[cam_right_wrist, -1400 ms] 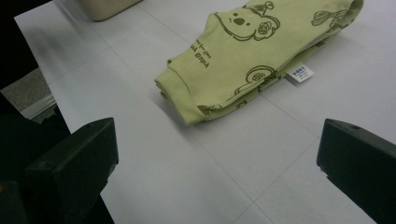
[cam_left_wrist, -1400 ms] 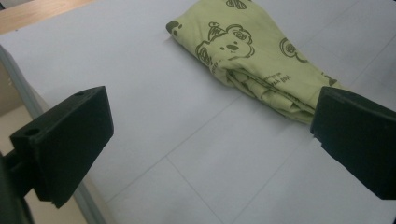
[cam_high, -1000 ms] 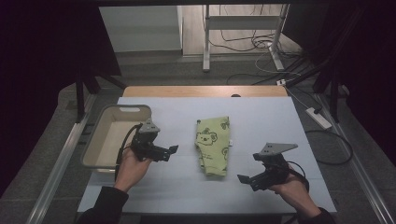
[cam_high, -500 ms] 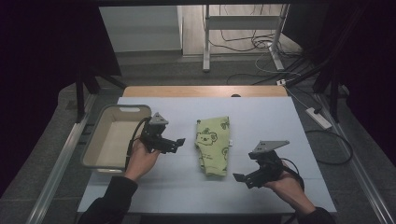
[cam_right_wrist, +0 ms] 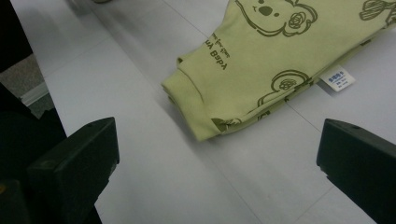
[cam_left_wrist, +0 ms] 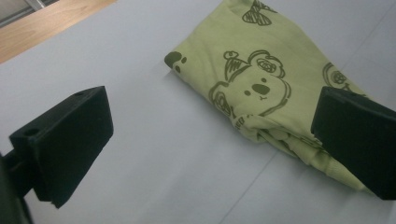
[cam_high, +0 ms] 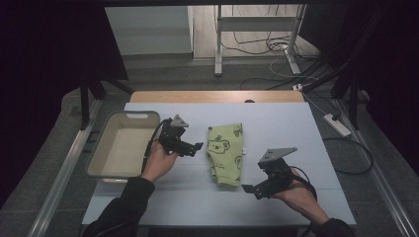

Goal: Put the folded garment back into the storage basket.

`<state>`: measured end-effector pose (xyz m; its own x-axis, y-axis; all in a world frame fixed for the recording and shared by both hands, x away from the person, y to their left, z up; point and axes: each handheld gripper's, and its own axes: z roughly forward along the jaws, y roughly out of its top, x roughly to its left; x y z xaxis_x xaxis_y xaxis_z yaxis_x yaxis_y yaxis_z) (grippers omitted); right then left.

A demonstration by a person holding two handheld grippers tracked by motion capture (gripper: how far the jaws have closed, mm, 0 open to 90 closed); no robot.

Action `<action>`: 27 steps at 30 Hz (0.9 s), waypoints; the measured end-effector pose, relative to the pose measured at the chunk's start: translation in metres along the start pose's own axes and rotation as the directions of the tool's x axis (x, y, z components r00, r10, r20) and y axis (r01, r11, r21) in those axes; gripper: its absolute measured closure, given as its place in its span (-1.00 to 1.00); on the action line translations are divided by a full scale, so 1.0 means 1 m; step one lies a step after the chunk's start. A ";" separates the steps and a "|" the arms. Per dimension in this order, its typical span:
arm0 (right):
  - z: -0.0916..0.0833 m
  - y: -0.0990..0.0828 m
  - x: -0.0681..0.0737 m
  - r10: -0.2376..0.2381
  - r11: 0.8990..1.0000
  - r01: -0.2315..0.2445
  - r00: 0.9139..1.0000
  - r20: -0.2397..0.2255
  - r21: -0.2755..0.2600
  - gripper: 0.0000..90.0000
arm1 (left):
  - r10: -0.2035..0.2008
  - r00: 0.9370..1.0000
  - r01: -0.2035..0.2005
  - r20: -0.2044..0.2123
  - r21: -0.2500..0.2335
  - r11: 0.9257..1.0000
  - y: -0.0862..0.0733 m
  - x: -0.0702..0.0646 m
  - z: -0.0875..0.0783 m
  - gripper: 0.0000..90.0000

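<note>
I see the folded green cloth lying flat near the middle of the surface, its long side running from the far edge toward the near edge. It carries printed bear faces, and a small white tag sticks out from one side.

My left hand-held gripper sits just beside the cloth's far left corner, jaws spread wide and holding nothing. In the left gripper view one jaw hangs over bare surface and the other overlaps the cloth's thick folded edge; I cannot tell whether that jaw touches the fabric. The left hand grips from behind, forearm coming in from the near edge at a slant, dark sleeve up to the wrist.

My right hand-held gripper is near the cloth's near right corner, apart from it, jaws also wide and empty. In the right gripper view the cuffed end of the cloth lies between and ahead of the jaws. The right hand holds low over the surface, its grey plate tilted up.

A beige bin stands at the left edge, just behind the left hand; its near wall is partly covered by that hand.
</note>
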<state>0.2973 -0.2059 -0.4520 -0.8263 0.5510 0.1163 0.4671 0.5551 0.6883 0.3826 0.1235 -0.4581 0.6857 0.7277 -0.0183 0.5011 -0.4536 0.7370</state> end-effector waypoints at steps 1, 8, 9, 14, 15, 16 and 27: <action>0.001 0.001 0.000 -0.004 1.000 0.004 1.000 0.002 0.006 -1.00 | 0.000 1.000 0.000 0.001 -0.002 1.000 0.001 0.001 0.002 -1.00; 0.010 0.003 -0.003 -0.009 1.000 0.009 1.000 0.006 0.030 -1.00 | -0.007 1.000 0.007 0.021 0.027 1.000 0.008 0.008 0.019 -1.00; 0.013 0.004 -0.003 -0.011 0.999 0.011 1.000 0.004 0.037 -1.00 | -0.008 1.000 0.007 0.019 0.044 0.999 0.009 0.010 0.024 -1.00; 0.019 0.005 -0.002 -0.025 0.998 0.026 1.000 -0.013 0.065 -1.00 | -0.013 1.000 0.012 0.018 0.055 0.998 0.012 0.012 0.033 -1.00; 0.022 0.005 -0.001 -0.036 0.996 0.038 0.999 -0.020 0.083 -1.00 | -0.016 1.000 0.015 0.021 0.059 0.998 0.012 0.012 0.035 -1.00; 0.022 0.005 -0.001 -0.036 0.996 0.038 0.999 -0.020 0.083 -1.00 | -0.020 0.999 0.018 0.026 0.061 0.998 0.013 0.013 0.037 -1.00; 0.034 0.010 -0.004 -0.038 0.994 0.042 0.998 -0.040 0.106 -1.00 | 0.009 1.000 -0.010 0.010 0.099 0.995 0.025 0.012 0.057 -1.00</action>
<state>0.3163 -0.1815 -0.4697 -0.8553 0.5043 0.1189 0.4628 0.6405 0.6128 0.4334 0.0922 -0.4784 0.6951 0.7187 -0.0186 0.5445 -0.5094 0.6663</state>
